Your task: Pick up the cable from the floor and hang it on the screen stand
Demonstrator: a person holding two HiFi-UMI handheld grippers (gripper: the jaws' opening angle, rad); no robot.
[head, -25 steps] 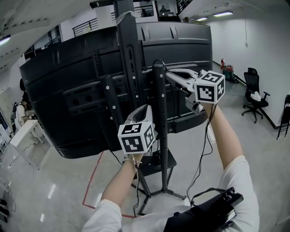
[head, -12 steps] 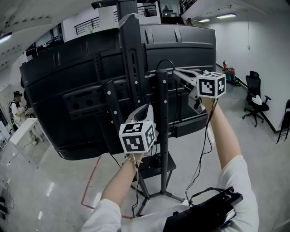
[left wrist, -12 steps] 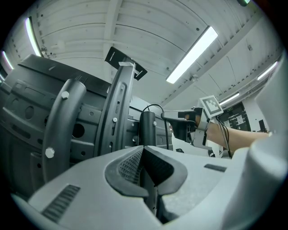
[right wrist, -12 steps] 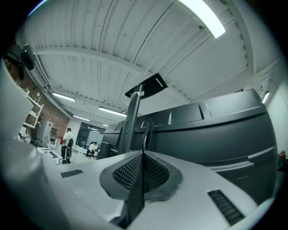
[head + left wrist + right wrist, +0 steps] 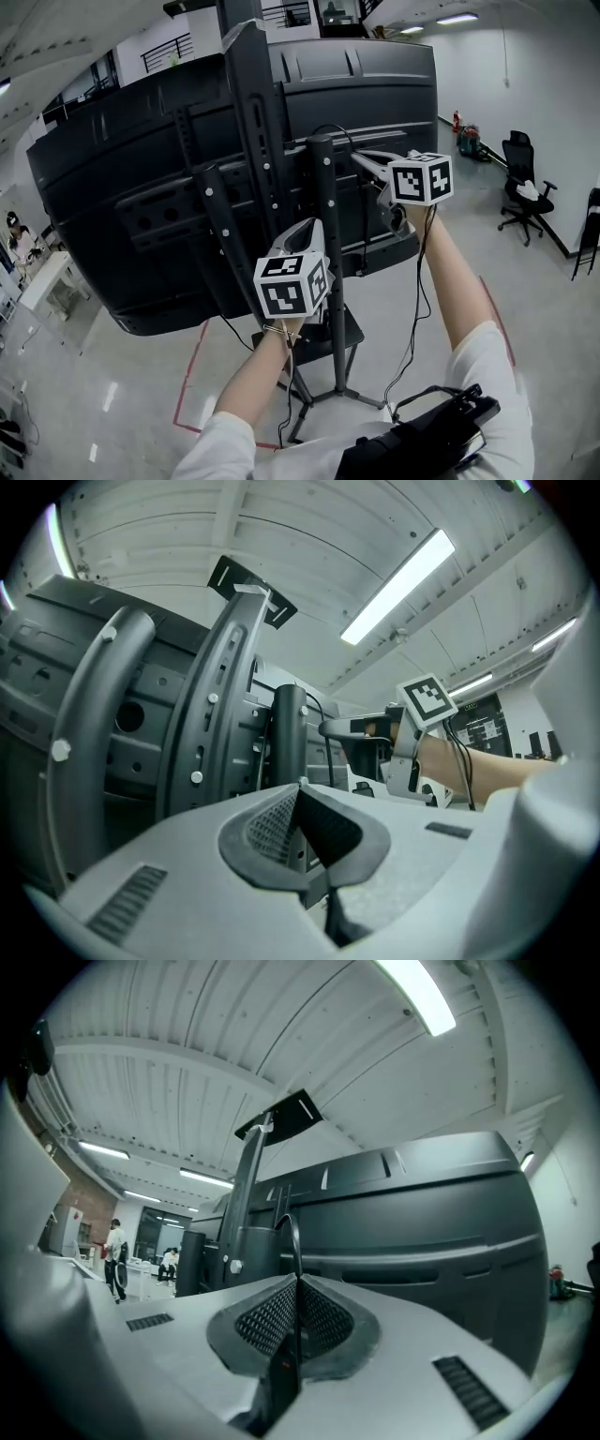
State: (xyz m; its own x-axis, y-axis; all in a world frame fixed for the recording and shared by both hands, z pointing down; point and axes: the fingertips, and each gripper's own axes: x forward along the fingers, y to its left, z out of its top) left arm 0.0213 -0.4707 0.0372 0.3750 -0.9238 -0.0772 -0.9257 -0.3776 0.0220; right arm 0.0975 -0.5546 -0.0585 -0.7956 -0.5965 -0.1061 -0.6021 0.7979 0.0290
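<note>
A big black screen [image 5: 141,187] shows its back on a stand with an upright black pole [image 5: 323,206]. A thin black cable [image 5: 336,131] arcs over the pole's top. My right gripper [image 5: 356,157] reaches in from the right beside the pole top. In the right gripper view it [image 5: 297,1279] is shut on the cable [image 5: 293,1237], which curves up out of the jaws. My left gripper [image 5: 314,225] sits lower, against the pole. In the left gripper view it [image 5: 300,787] is shut, with the cable [image 5: 323,747] running down by the pole [image 5: 289,733] into its jaws.
The stand's base plate [image 5: 328,342] and legs rest on a glossy floor marked with red tape [image 5: 192,375]. An office chair [image 5: 520,192] stands at the far right. A white table [image 5: 52,281] is at the far left. A black device [image 5: 431,431] hangs at my waist.
My right gripper has edged a little left toward the pole top with the cable still in it. The left gripper has hardly moved.
</note>
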